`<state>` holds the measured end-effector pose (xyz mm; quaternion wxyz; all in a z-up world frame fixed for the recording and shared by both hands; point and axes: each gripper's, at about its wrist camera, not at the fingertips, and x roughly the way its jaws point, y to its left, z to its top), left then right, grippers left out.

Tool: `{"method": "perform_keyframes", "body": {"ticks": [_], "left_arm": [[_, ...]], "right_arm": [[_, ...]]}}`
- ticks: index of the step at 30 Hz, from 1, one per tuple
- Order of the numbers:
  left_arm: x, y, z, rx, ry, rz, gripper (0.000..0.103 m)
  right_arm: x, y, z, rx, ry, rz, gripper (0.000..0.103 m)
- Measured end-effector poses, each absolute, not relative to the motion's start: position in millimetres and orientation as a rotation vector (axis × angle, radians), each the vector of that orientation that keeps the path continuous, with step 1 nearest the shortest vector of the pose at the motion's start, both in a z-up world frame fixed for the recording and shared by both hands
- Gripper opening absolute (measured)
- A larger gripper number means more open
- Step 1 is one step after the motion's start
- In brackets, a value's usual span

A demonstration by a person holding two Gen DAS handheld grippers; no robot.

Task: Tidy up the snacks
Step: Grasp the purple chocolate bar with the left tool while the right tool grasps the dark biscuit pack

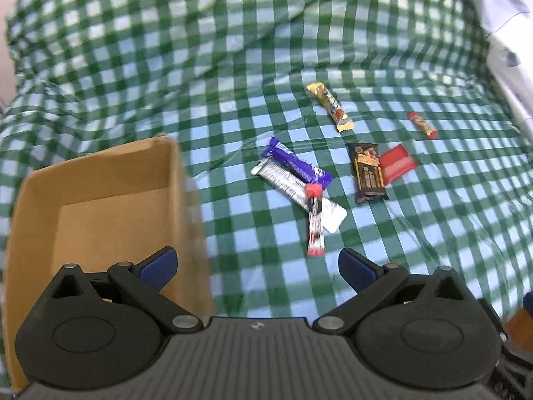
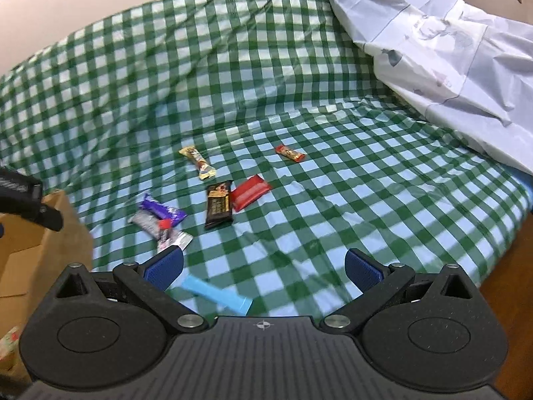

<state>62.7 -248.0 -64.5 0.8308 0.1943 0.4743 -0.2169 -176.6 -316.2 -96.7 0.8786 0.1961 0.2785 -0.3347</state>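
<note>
Snacks lie scattered on the green-and-white checked cloth [image 1: 333, 40], ahead of both grippers, none boxed yet. The left gripper [image 1: 257, 266] hangs with jaws spread and empty beside the open brown cardboard box [image 1: 100, 173], probably the collecting place. Nearest it sits the red-ended white stick pack [image 1: 314, 223], crossing a long silver wrapper [image 1: 293, 188] under a purple wrapped bar [image 1: 296, 165]. The right gripper [image 2: 265, 266], likewise wide and empty, hovers over a light blue flat packet [image 2: 216, 295]. No print is legible.

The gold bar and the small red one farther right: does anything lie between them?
Nothing: only bare checked cloth separates the gold bar from the small red bar, in both views.
</note>
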Motion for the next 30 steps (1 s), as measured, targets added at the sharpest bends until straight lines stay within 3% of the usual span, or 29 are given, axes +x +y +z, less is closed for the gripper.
{"method": "perform_keyframes", "body": {"ticks": [11, 26, 27, 28, 29, 30], "left_arm": [[170.3, -308.7, -148.0, 0.396, 1.103, -0.340, 0.103], [245.1, -355.7, -209.2, 0.329, 1.205, -0.377, 0.102], [246.1, -357.4, -210.3, 0.322, 1.208, -0.385, 0.094], [245.6, -358.6, -210.2, 0.319, 1.202, -0.394, 0.083], [244.6, -359.9, -209.8, 0.326, 1.198, -0.406, 0.049], [243.9, -361.1, -209.4, 0.328, 1.204, -0.432, 0.027]], "right_arm": [[-58.1, -437.9, -161.9, 0.497, 0.633, -0.708, 0.102], [59.8, -418.4, -222.2, 0.231, 0.689, -0.519, 0.100], [62.0, -415.1, -223.5, 0.203, 0.694, -0.520, 0.094], [63.8, -411.9, -225.7, 0.172, 0.706, -0.522, 0.074], [64.8, -410.0, -228.0, 0.151, 0.726, -0.521, 0.060], [62.7, -408.2, -229.0, 0.145, 0.729, -0.529, 0.041]]}}
